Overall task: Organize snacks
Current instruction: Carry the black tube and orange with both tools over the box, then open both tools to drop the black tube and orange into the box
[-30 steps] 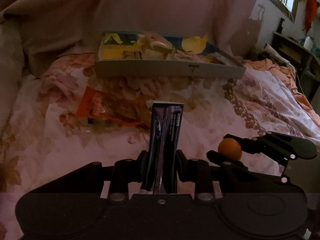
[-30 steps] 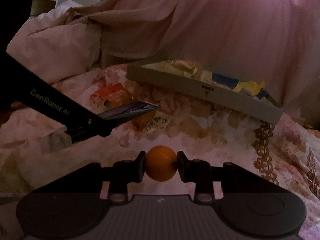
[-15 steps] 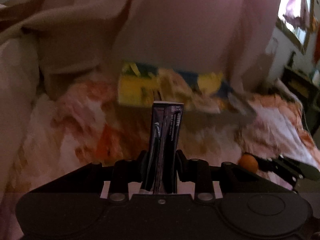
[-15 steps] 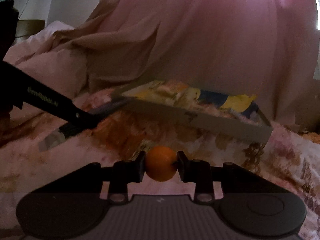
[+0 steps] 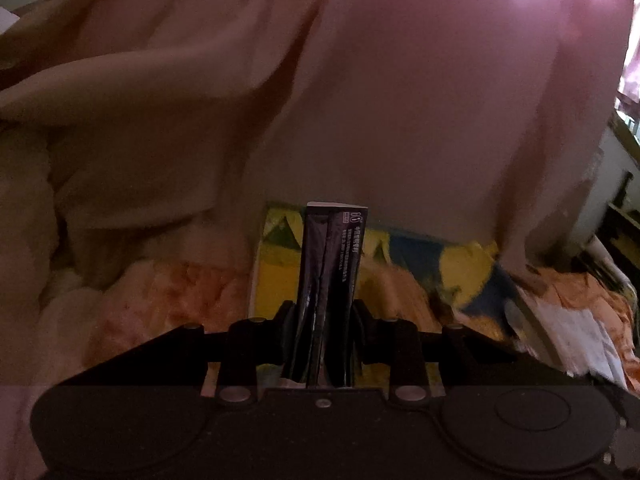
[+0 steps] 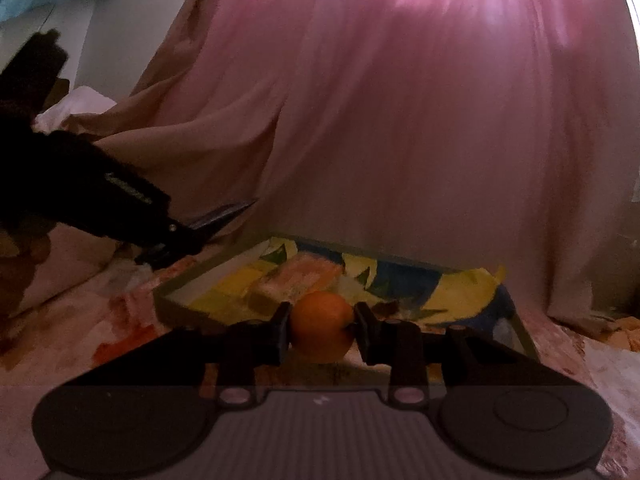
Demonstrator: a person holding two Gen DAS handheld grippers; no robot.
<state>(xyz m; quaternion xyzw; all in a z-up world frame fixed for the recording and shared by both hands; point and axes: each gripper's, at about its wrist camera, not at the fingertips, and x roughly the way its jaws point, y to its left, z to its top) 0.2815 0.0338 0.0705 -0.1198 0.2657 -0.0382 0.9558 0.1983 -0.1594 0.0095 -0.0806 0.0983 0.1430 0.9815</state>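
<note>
The left gripper (image 5: 322,326) is seen clamped on a dark sachet (image 5: 330,280). The sachet is held upright between the two fingers, gripped near its lower part, with its top edge standing well above the fingertips (image 5: 286,320); pale print is noted down its right face. Beyond it, blurred, a shallow tray (image 5: 256,264) lined in yellow and blue is observed on a floral bedspread (image 5: 172,292), with a pink curtain (image 5: 400,100) hanging behind.

The right gripper (image 6: 322,330) is recorded as closed on a small orange (image 6: 322,330). The fruit is pinched at its two sides by the finger pads, centred in the gap, its front bulging slightly past the fingertips (image 6: 280,328). In the right wrist view the orange is held in the air in front of the tray's near wall (image 6: 176,304); a pale wrapped snack (image 6: 296,280) lies inside the tray behind it. The left gripper, with the sachet projecting from it, appears at the left of this view, over the tray's left corner; contact with the tray cannot be determined.
</note>
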